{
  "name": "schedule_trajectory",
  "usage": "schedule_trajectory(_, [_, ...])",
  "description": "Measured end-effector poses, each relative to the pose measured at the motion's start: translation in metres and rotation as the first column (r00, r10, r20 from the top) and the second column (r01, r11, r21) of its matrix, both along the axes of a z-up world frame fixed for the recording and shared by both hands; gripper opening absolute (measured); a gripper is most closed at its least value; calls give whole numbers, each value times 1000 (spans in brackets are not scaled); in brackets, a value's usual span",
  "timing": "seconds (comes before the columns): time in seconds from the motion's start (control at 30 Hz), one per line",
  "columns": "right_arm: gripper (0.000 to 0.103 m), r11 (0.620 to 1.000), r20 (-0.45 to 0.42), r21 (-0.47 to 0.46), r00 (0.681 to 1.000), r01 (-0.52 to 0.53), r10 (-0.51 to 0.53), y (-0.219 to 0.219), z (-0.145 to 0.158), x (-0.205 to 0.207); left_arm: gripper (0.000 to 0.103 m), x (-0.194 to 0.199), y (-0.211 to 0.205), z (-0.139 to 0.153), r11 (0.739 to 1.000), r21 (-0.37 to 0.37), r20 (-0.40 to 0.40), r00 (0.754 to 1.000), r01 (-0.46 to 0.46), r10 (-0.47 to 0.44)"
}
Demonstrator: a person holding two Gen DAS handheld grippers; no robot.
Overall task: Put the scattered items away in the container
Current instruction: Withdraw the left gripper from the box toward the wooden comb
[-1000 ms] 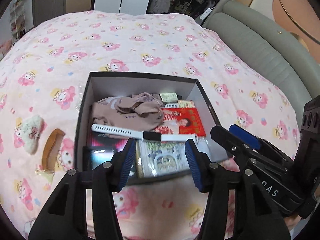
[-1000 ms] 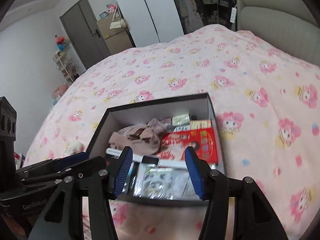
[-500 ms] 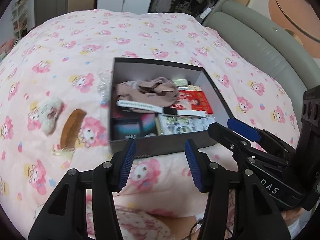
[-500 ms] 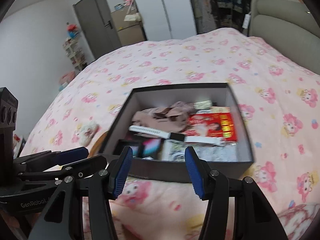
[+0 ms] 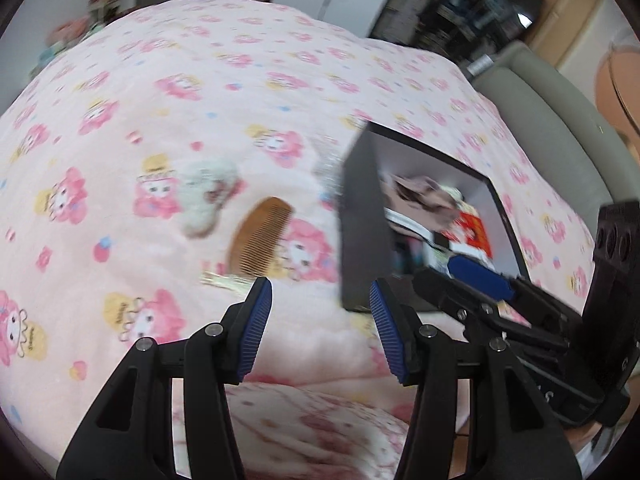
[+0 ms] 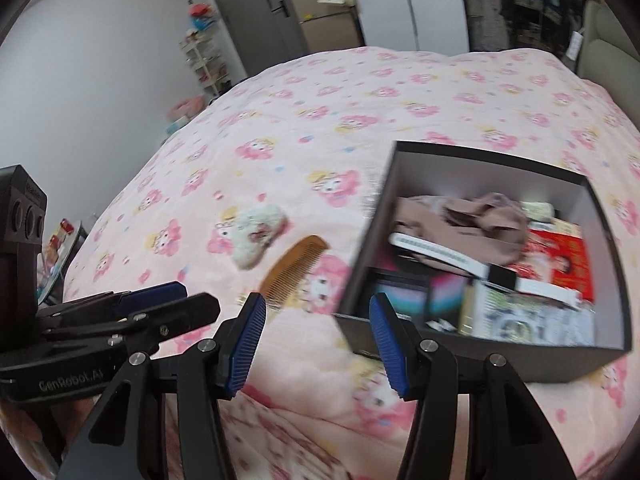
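A wooden comb (image 5: 260, 240) (image 6: 294, 276) lies on the pink patterned bedspread, just left of the black box (image 5: 362, 220) (image 6: 480, 158). A white plush item (image 5: 206, 200) (image 6: 260, 236) rests beyond the comb. A small shiny strip (image 5: 224, 280) lies at the comb's near end. The box holds a beige cloth (image 6: 464, 220), a white strap (image 6: 436, 256), a red booklet (image 6: 568, 260) and packets. My left gripper (image 5: 320, 320) hovers open over the blanket, short of the comb, nothing between its fingers. My right gripper (image 6: 316, 332) is open and empty too, beside the box's near left corner.
The grey padded bed frame (image 5: 552, 120) runs along the right. A dark door (image 6: 256, 12), shelves (image 6: 204, 60) and a wardrobe stand beyond the bed's far end. Each gripper shows at the edge of the other's view: right gripper (image 5: 444, 276), left gripper (image 6: 200, 298). Folded blanket bunches up below the grippers.
Both grippers have swung left away from above the box. The box now sits at the right of both views, and the comb and plush lie ahead. The jaws kept the same gap.
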State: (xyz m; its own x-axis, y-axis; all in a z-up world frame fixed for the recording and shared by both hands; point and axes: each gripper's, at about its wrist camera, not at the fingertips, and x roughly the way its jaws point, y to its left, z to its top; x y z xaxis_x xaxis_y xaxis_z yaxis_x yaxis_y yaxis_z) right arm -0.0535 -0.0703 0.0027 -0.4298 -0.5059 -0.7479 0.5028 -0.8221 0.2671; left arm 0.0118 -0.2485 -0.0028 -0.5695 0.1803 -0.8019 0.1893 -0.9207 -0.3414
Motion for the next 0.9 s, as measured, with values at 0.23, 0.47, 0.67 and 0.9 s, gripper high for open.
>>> schedule_trajectory(0.23, [50, 995, 57, 47, 994, -91, 88, -55, -29, 0, 53, -16, -55, -50, 986, 125, 111, 989, -111, 97])
schedule_trajectory(0.47, [49, 981, 175, 136, 978, -138, 113, -93, -80, -12, 52, -39, -83, -106, 968, 216, 262, 963, -125, 66])
schedule_trajectory(0.67, [49, 980, 253, 159, 965, -119, 76, -104, -118, -31, 51, -65, -95, -148, 964, 242, 398, 917, -106, 1])
schedule_trajectory(0.9, [48, 987, 340, 109, 937, -119, 76, -100, -132, -45, 5, -76, -97, -170, 927, 360, 395, 917, -103, -52])
